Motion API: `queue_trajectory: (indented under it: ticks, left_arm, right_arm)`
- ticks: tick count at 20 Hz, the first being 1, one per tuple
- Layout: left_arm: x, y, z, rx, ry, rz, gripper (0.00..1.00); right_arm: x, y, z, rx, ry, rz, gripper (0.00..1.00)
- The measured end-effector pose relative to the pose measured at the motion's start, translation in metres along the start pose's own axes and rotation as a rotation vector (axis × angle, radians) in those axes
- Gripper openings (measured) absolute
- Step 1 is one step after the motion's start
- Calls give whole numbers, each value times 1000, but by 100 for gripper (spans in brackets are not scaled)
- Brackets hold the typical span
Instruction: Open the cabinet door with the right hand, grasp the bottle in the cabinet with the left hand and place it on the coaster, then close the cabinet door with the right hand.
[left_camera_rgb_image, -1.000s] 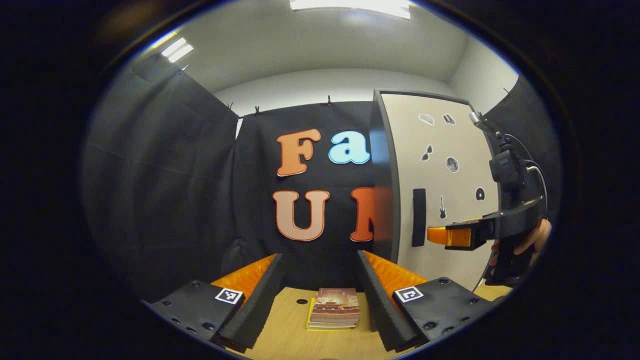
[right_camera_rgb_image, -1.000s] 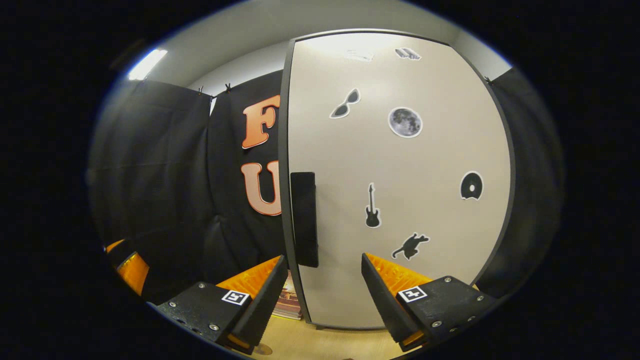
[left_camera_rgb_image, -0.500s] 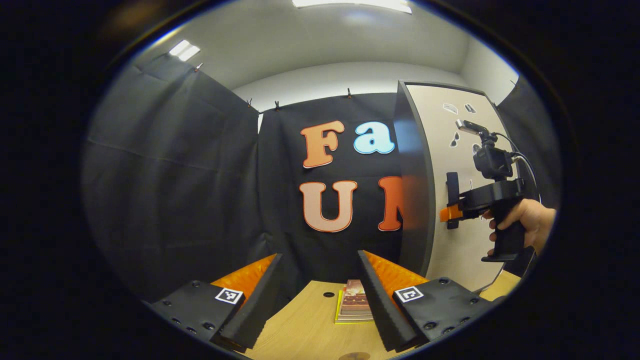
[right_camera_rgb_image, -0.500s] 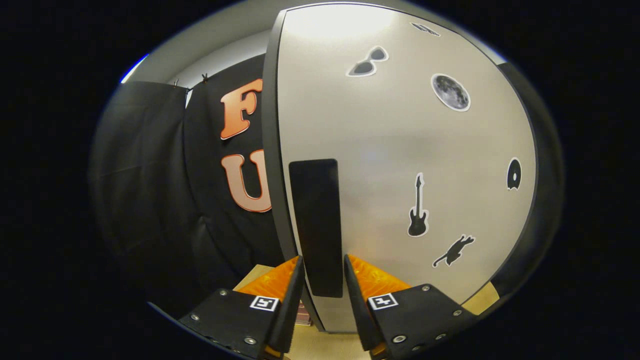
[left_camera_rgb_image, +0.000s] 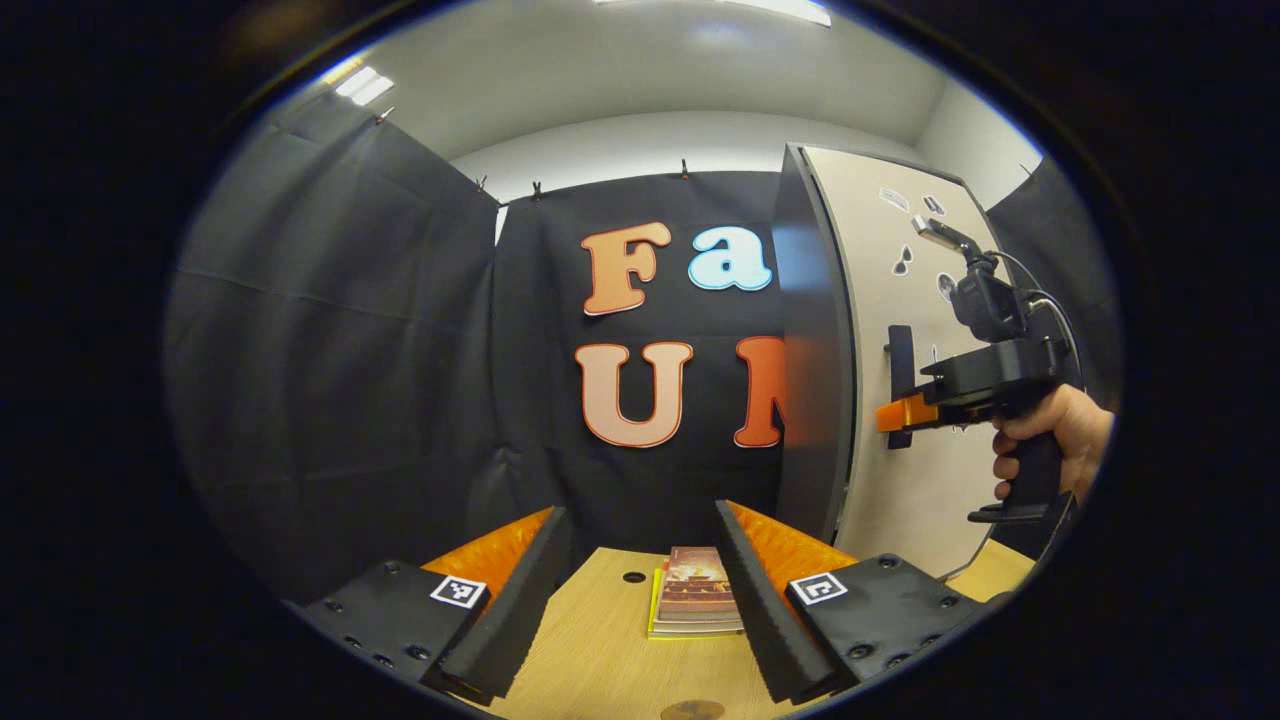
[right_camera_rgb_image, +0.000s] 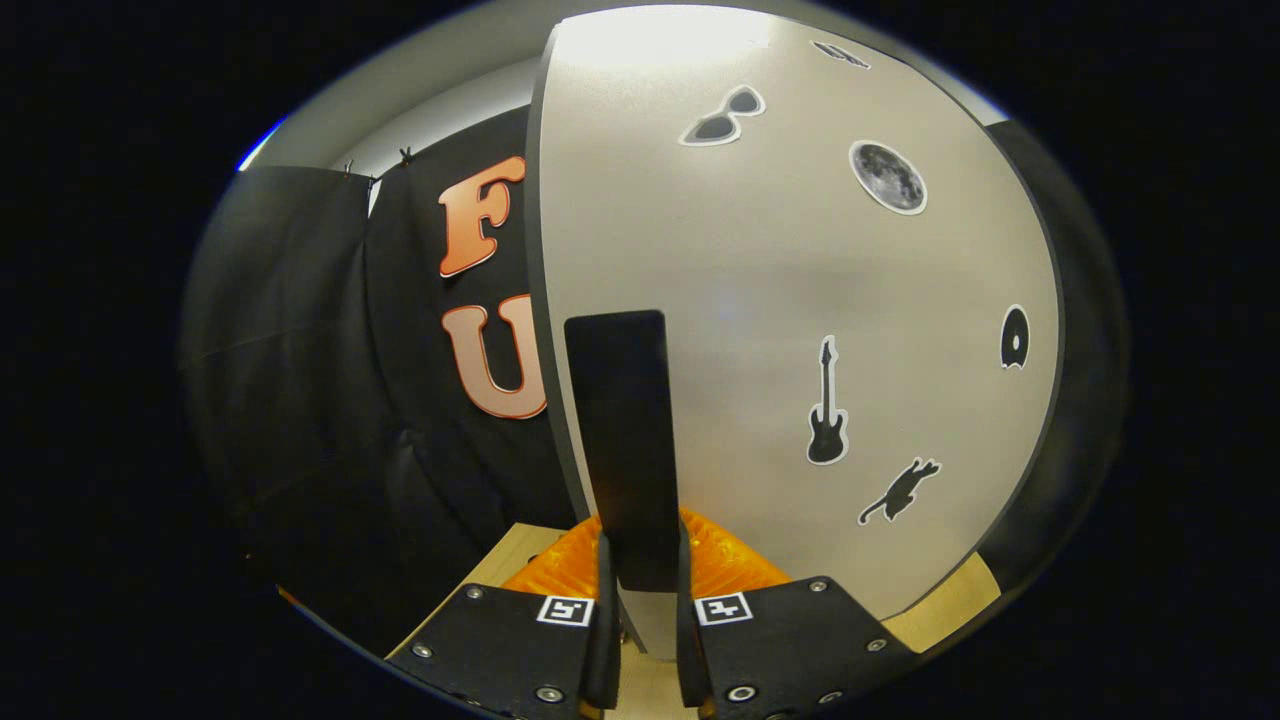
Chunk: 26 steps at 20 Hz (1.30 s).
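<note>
A tall pale cabinet door (right_camera_rgb_image: 780, 300) with black stickers faces me in the right gripper view, and it looks closed. Its black vertical handle (right_camera_rgb_image: 622, 440) stands between the fingers of my right gripper (right_camera_rgb_image: 640, 640), which is shut on the handle's lower end. In the left gripper view the same cabinet (left_camera_rgb_image: 900, 400) stands at the right, with the right gripper (left_camera_rgb_image: 905, 412) and a hand (left_camera_rgb_image: 1050, 440) at the handle (left_camera_rgb_image: 898, 385). My left gripper (left_camera_rgb_image: 635, 600) hovers open over the wooden table (left_camera_rgb_image: 590, 650) with nothing between its fingers. A brown round coaster edge (left_camera_rgb_image: 692, 710) peeks at the bottom.
A small stack of books (left_camera_rgb_image: 695, 605) lies on the table beside the left gripper's right finger. A small dark hole (left_camera_rgb_image: 634, 577) sits in the tabletop behind it. Black cloth walls close off the back and left.
My right gripper moved up to the door and closed its fingers around the black handle. The left gripper swung slightly, shifting the books and cabinet in its view.
</note>
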<state>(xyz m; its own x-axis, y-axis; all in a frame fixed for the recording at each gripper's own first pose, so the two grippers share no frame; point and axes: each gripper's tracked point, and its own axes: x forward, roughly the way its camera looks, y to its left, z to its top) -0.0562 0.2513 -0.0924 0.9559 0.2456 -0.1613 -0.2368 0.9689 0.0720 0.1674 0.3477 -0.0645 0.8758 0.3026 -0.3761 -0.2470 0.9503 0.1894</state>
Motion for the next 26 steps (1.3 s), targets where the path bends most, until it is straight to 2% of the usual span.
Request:
queue_trajectory:
  ticks: [4,6,11,14,17,19,26]
  left_arm:
    - [21,-17,28,-7,-39,-6,93]
    - [14,-39,36,-12,-43,-26,95]
    - [-3,-96,61,9,-77,-76,93]
    - [-9,-118,77,27,-107,-71,95]
    - [-16,-150,93,41,-142,-93,94]
    - [-23,-177,95,38,-150,-121,93]
    - [-30,-256,101,26,-160,-207,94]
  right_arm:
    - [-41,8,-6,2,-17,99,22]
    - [-70,6,-13,20,-13,145,23]
    - [-141,-23,-20,0,-24,196,22]
    - [-175,-54,-21,-5,-33,253,22]
    - [-183,-86,-23,23,-43,258,23]
    - [-187,-85,-22,32,-63,247,23]
    - [-202,-120,-22,132,-95,240,22]
